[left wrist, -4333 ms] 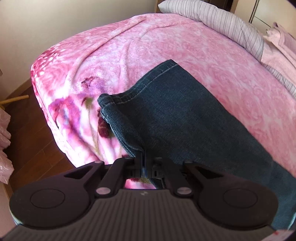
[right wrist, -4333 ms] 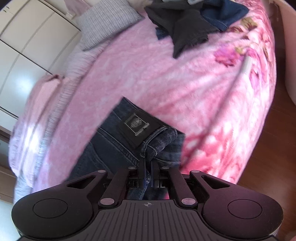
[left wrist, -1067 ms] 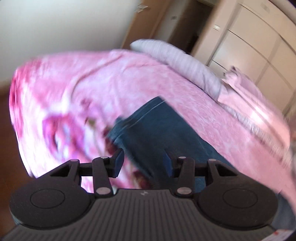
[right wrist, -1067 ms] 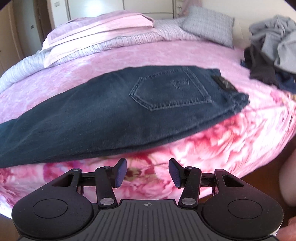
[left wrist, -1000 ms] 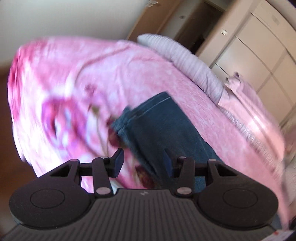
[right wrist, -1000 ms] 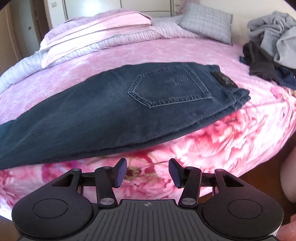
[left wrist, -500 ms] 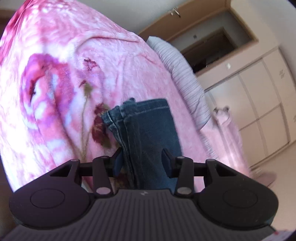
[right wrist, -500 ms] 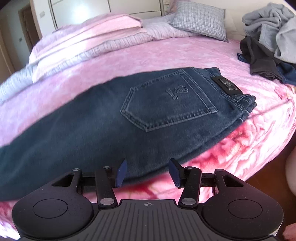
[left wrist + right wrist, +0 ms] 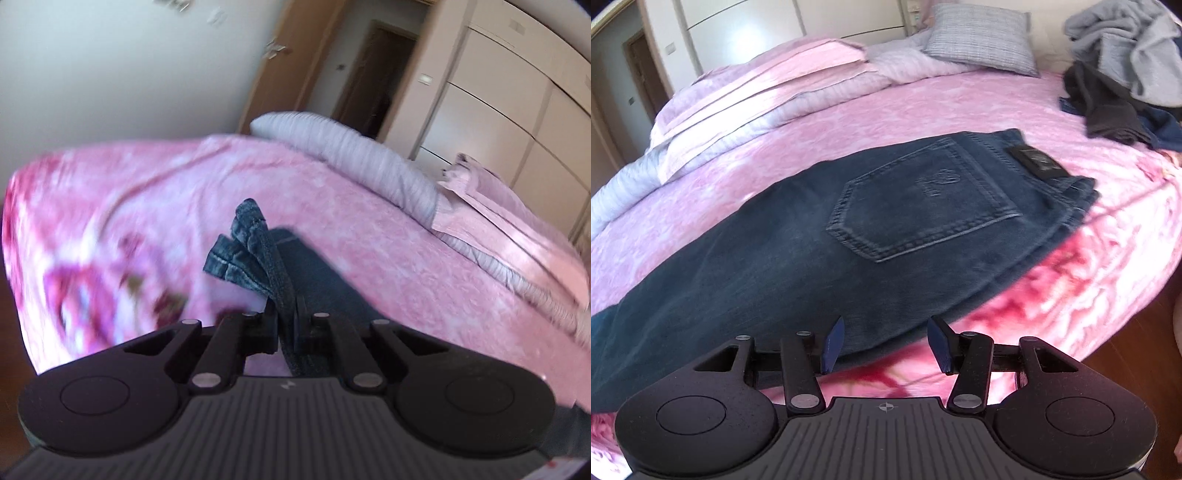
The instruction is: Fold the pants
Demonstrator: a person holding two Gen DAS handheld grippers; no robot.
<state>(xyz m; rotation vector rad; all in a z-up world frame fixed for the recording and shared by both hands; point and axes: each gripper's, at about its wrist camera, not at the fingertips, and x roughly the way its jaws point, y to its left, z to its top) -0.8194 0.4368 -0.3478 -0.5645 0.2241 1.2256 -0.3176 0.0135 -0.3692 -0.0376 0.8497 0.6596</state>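
My left gripper (image 9: 287,325), open half a second ago, has clamped the hem of the dark blue denim pants (image 9: 849,236) and raised it toward twelve o'clock off the pink floral bedspread (image 9: 147,206), beginning the fold, while my right gripper (image 9: 884,345) waits wide open at the thigh edge.

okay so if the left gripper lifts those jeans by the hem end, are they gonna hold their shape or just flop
Likely flop: the hem already droops past the closed left gripper. The jeans look like thick denim in doubled layers, so probably heavy enough to drag rather than lift cleanly. The plush pink blanket may add some drag.
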